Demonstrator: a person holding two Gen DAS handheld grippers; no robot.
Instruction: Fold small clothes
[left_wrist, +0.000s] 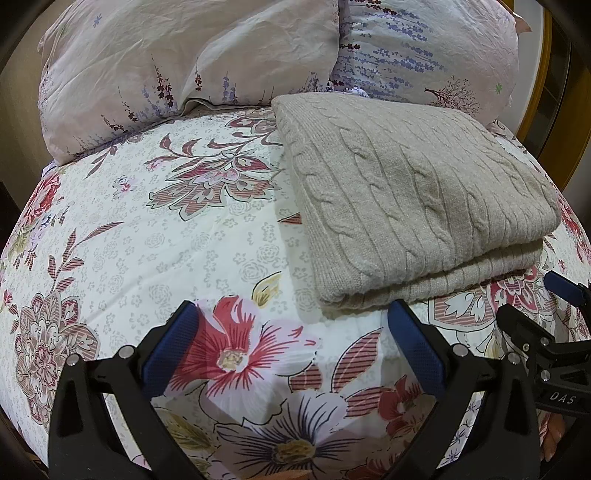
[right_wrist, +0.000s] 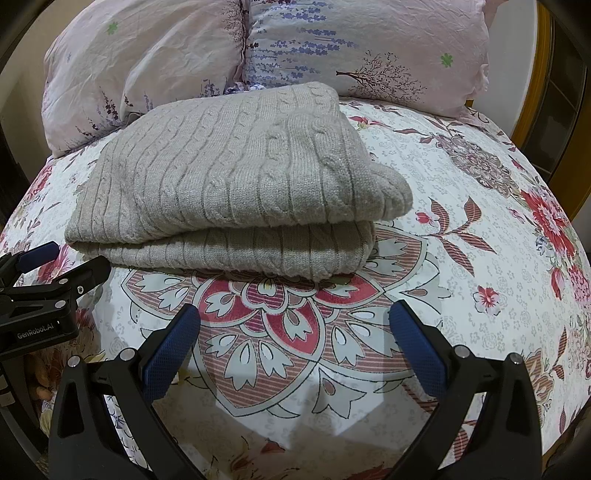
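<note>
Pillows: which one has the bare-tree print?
The right pillow, with blue lavender rows and a dark tree; the left pillow is plain pink with sparse sprigs.

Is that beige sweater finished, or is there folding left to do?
It looks done: the beige cable-knit sweater lies folded in stacked layers on the floral bedspread. Nothing is in hand; the left gripper and right gripper are open and empty. No other unfolded clothes are in view.
</note>
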